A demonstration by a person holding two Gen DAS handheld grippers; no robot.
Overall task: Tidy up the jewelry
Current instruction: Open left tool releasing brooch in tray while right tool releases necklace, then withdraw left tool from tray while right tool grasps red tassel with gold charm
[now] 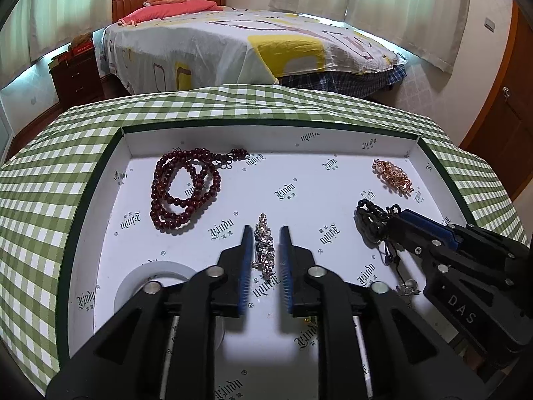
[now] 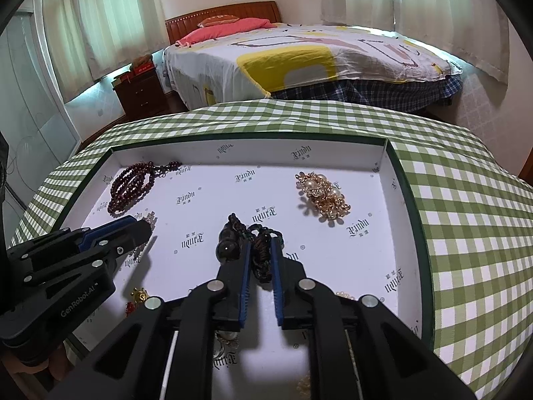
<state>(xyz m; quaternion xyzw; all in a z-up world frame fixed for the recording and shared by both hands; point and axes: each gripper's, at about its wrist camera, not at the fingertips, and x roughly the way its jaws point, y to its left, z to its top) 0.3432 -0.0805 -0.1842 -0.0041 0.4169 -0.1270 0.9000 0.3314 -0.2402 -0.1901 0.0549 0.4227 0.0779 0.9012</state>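
Green-and-white checked tablecloth under a white printed tray

Dark red bead strand, rose-gold pearl brooch, clear rhinestone clip, black knotted cord bracelet; blue pads line the black fingers.

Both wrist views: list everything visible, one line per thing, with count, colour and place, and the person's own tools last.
box tray: one, white printed lining, dark green rim, on the table
tablecloth: one, green and white check, under the tray
bead necklace: one, dark red, far left of the tray
rhinestone clip: one, silver, between the left tool's fingers, untouched
pearl brooch: one, gold, far right of the tray
cord bracelet: one, dark brown, between the right tool's fingers
bed: one, white and yellow cover, behind the table
nightstand: one, dark wood, beside the bed
left tool: one, black, blue pads, open
right tool: one, black, blue pads
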